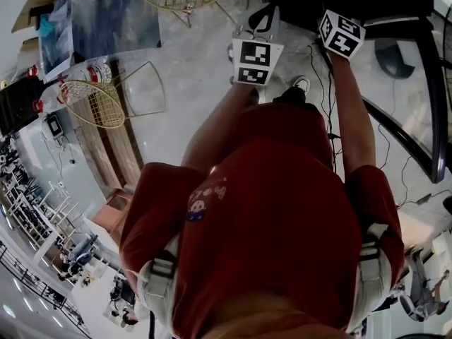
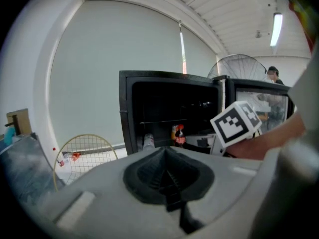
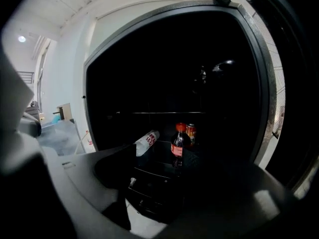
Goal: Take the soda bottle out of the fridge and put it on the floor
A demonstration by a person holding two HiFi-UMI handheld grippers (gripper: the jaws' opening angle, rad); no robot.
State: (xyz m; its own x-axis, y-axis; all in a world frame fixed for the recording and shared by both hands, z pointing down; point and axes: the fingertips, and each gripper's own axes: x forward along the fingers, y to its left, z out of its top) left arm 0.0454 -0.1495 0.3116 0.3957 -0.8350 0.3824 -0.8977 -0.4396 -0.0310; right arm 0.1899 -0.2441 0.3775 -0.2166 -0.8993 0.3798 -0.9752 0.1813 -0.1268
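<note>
The fridge (image 2: 169,108) stands open and dark inside. On its lower shelf a dark soda bottle (image 3: 178,144) with a red cap and red label stands upright; it is small in the left gripper view (image 2: 180,135). My right gripper (image 3: 159,180) is open in front of the shelf, short of the bottle, with nothing between its jaws. The pads of my left gripper (image 2: 167,177) meet and hold nothing; it hangs back from the fridge. From the head view I see both marker cubes, left (image 1: 255,62) and right (image 1: 342,34), over the pale floor.
A clear bottle (image 3: 147,142) leans left of the soda bottle, and a can (image 3: 191,132) stands behind it. The glass fridge door (image 1: 424,90) hangs open at right. Round wire frames (image 1: 92,103) and cables (image 1: 321,83) lie on the floor. A person (image 2: 273,73) stands far off.
</note>
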